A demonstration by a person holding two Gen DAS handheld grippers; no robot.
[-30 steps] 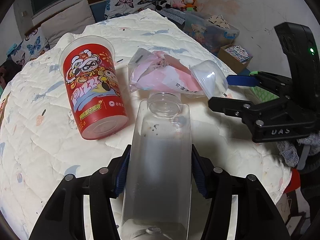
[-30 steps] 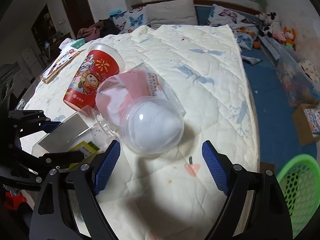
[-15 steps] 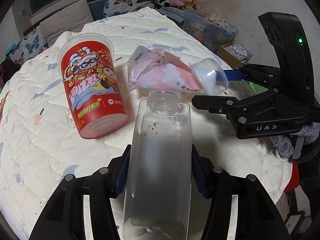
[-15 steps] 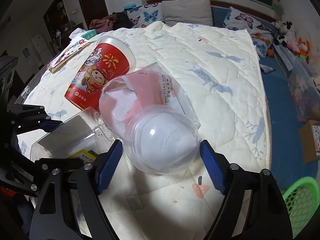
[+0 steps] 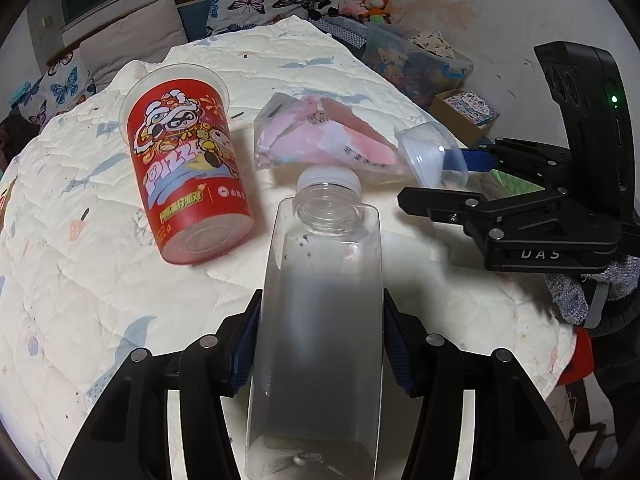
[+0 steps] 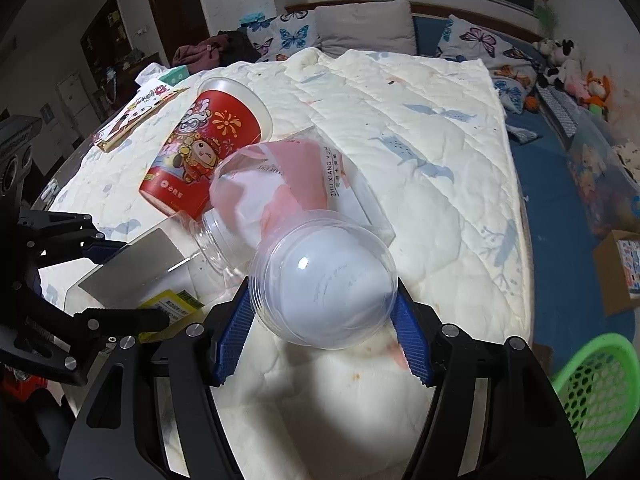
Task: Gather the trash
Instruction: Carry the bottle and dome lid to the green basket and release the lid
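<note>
A: On a quilted bed (image 6: 440, 152), the left claw (image 5: 320, 344) grips a clear square bottle (image 5: 320, 300) by its sides, both blue pads flat against the plastic, the jaws about half spread. The bottle's neck points away from the camera, toward the other litter.

B: And the right claw (image 6: 322, 332)?

A: Its jaws are closing around the domed clear lid (image 6: 324, 276) of a crushed clear cup (image 6: 280, 184) with pink and white inside. The dome sits between the blue pads (image 6: 234, 332), which appear to meet its sides at left and right. Whether they press yet cannot be told for sure.

B: Where does the rest of the trash lie?

A: A red printed cup (image 5: 188, 176) lies on its side on the quilt, just left of the crushed cup, its open mouth toward the pillows (image 6: 364, 28). In the right wrist view the bottle's neck touches the crushed cup, and a yellow label (image 6: 172, 304) shows on the bottle's body.

B: Any bin in sight?

A: A green mesh basket (image 6: 600, 392) stands on the floor off the bed's near right corner, well apart from both claws.
</note>
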